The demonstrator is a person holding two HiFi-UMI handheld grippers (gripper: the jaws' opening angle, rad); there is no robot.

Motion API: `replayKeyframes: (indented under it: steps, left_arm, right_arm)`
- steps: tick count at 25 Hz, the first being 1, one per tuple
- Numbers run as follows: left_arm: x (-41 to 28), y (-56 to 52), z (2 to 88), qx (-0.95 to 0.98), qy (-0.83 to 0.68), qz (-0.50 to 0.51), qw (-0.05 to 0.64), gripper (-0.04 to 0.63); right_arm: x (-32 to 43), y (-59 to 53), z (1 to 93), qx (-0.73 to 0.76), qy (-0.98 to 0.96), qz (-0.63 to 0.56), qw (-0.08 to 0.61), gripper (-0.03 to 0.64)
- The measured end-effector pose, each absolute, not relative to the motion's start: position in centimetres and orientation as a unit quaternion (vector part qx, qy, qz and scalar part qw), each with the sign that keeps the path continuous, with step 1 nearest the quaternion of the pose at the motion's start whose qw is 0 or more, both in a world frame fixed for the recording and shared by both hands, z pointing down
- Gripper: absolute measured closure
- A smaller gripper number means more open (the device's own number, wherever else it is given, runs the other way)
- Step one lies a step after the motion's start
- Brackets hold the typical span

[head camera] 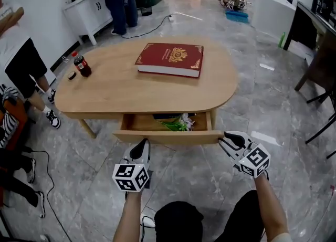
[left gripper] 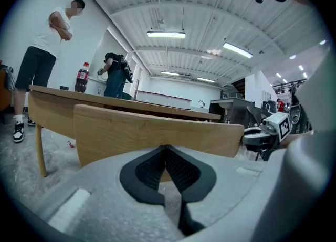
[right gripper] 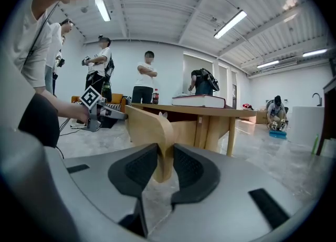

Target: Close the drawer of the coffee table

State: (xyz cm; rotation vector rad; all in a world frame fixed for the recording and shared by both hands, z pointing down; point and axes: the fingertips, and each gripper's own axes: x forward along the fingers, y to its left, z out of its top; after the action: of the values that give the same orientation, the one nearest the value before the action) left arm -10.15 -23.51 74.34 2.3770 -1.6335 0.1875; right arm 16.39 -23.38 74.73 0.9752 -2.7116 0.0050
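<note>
The left tool [head camera: 142,145], clenched on nothing, has its tips at the left part of the drawer [head camera: 173,137] front. The drawer stands pulled out from the counter [head camera: 115,91]. The right tool [head camera: 224,139] is released, with the drawer front's right end between its jaws.

The table [head camera: 105,94] and drawer front [head camera: 168,137] are pale wood, smooth and matt, with the grain showing. The book [head camera: 168,57] has a dark red, faintly glossy cover with gilt stamping. The floor [head camera: 262,104] is glossy grey marbled tile. The bottle [head camera: 82,66] is clear plastic. The left gripper [head camera: 143,144] and right gripper [head camera: 223,139] are matt grey plastic, and their pads [left gripper: 149,170] are black and finely ribbed.
</note>
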Motion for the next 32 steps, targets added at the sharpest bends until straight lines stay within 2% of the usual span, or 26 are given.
replayKeyframes:
  steps: [15, 32]
  left_arm:
    - [-9.7, -29.5, 74.4, 0.830, -0.540, 0.039, 0.134, 0.586]
    - [-10.1, -33.3, 74.4, 0.829, -0.543, 0.026, 0.133, 0.586]
  right_arm:
    - [16.8, -29.1, 74.7, 0.369, -0.918, 0.002, 0.146, 0.508]
    - [16.5, -33.3, 74.7, 0.409, -0.904, 0.012, 0.124, 0.508]
